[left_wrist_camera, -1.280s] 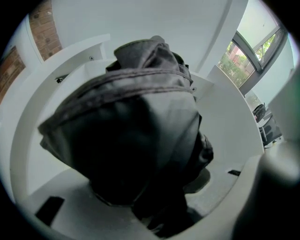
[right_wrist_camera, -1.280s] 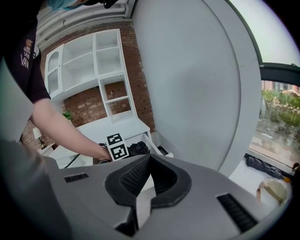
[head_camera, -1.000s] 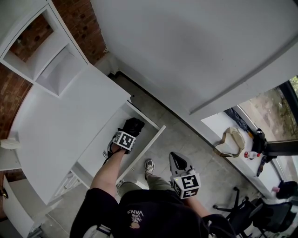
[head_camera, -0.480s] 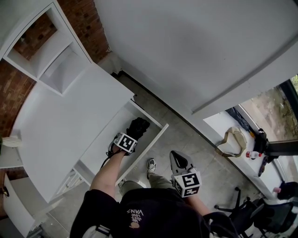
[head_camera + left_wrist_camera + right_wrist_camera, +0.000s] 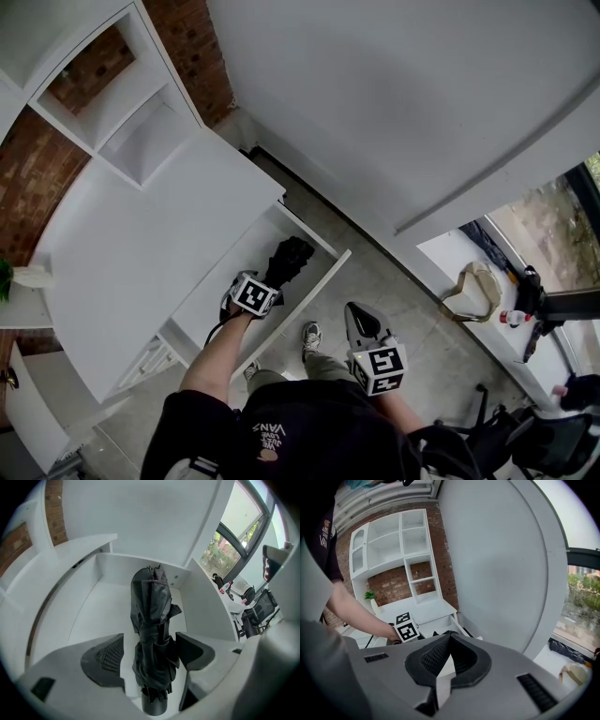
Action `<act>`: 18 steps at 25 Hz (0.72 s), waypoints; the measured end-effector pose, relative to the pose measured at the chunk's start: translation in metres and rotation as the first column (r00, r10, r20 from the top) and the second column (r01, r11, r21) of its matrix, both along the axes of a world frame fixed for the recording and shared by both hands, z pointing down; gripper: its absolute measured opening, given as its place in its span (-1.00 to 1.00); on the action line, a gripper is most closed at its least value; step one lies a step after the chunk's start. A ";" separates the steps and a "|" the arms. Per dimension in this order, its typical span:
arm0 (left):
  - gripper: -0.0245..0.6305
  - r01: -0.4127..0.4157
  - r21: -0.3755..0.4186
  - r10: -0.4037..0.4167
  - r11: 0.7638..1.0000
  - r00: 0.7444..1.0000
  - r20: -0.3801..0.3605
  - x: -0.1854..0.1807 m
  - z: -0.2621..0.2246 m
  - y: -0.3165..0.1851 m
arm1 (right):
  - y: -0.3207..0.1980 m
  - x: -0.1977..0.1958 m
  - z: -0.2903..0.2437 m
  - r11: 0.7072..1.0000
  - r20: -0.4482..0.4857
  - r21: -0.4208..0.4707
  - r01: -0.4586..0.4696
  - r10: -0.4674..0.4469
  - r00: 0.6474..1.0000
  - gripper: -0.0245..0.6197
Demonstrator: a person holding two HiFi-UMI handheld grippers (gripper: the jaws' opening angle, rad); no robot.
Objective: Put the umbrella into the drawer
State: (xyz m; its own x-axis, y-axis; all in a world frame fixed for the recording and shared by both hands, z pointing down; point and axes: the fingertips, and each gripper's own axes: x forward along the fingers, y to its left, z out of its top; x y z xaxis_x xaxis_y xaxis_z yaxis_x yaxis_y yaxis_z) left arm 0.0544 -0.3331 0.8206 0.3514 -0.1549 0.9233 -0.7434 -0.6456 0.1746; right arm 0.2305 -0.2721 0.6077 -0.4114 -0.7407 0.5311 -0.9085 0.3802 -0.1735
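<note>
A black folded umbrella lies inside the open white drawer, its tip toward the drawer's far wall and its handle end nearest the camera. My left gripper points steeply down over it, and its jaws are opening. The umbrella runs between the pads with a gap on the left side. The head view shows the umbrella in the drawer, just beyond the left gripper. My right gripper hangs over the floor beside the drawer. Its jaws are shut on nothing.
The drawer juts from a white desk with a white shelf unit on a brick wall behind it. The person's shoe stands on the floor below the drawer front. A window ledge with a bag and an office chair are at right.
My left gripper has drawn back a little from the umbrella, which stays in the drawer. The right gripper has barely shifted.
</note>
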 end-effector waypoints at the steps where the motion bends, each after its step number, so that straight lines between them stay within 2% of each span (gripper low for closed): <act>1: 0.08 0.006 0.015 -0.006 1.000 1.000 -0.007 -0.003 -0.006 0.000 | 0.000 -0.003 -0.001 1.000 0.000 0.003 0.002 -0.002 1.000 -0.92; 11: 0.07 0.054 0.146 -0.040 0.988 0.994 -0.100 -0.038 -0.073 0.012 | 0.008 -0.044 -0.018 0.999 0.020 0.031 0.008 -0.009 1.000 -0.92; 18: 0.06 0.139 0.262 -0.080 0.955 0.971 -0.224 -0.058 -0.135 0.034 | 0.024 -0.080 -0.032 0.998 0.022 0.057 0.001 -0.003 1.000 -0.92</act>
